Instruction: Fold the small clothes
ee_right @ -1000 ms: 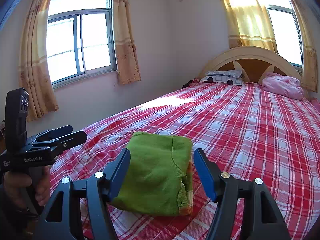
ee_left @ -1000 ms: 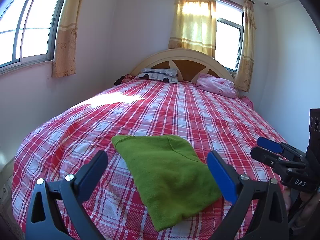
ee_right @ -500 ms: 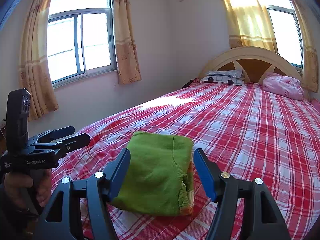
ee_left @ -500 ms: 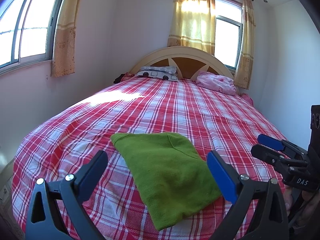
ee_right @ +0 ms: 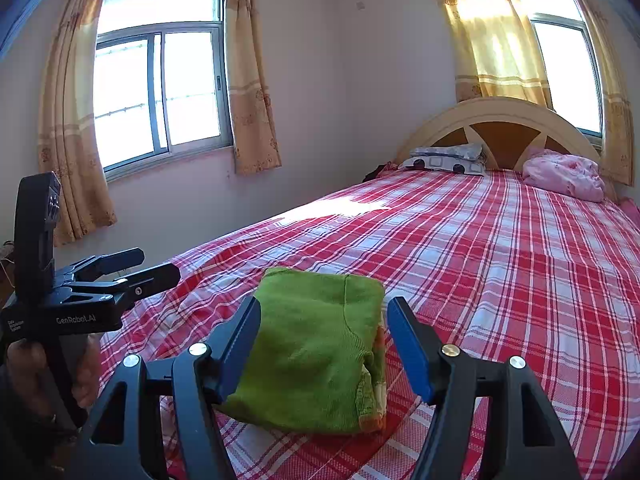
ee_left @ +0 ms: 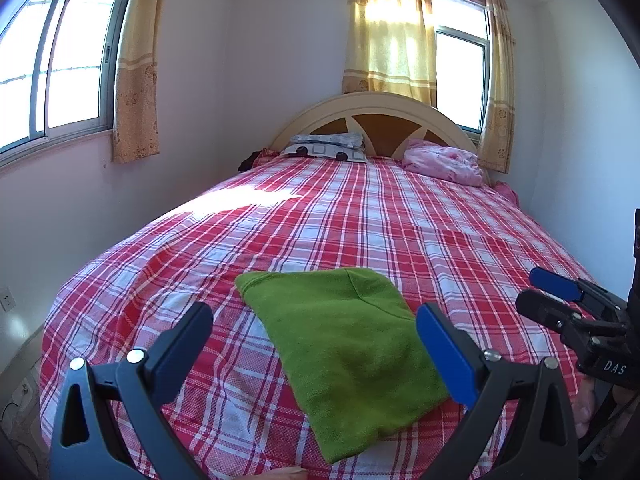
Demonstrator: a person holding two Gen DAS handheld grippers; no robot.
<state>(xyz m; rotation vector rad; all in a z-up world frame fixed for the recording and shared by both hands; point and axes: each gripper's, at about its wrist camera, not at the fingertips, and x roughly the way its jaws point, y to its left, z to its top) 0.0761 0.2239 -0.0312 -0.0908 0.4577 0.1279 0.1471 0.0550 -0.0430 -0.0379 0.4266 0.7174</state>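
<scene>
Seemingly the folding step is done: from the left wrist, the left gripper (ee_left: 316,332) is spread and empty, the green garment (ee_left: 348,344) lying folded on the bed (ee_left: 400,220) at 12 o'clock. From the right wrist, the right gripper (ee_right: 324,340) is likewise spread; next comes setting it aside, or another piece

The green garment (ee_left: 352,336) lies folded into a compact, roughly rectangular bundle on the bed (ee_left: 360,220), near its foot end. The fabric is a fuzzy, bright lime knit. The top layer is smooth, with one seam or fold line curving across the upper part. From the right wrist view, the garment (ee_right: 316,344) shows stacked layers at its right edge, with an orange and pale patterned trim peeking out at the lower right corner. It rests flat on the bed, untouched.
</scene>
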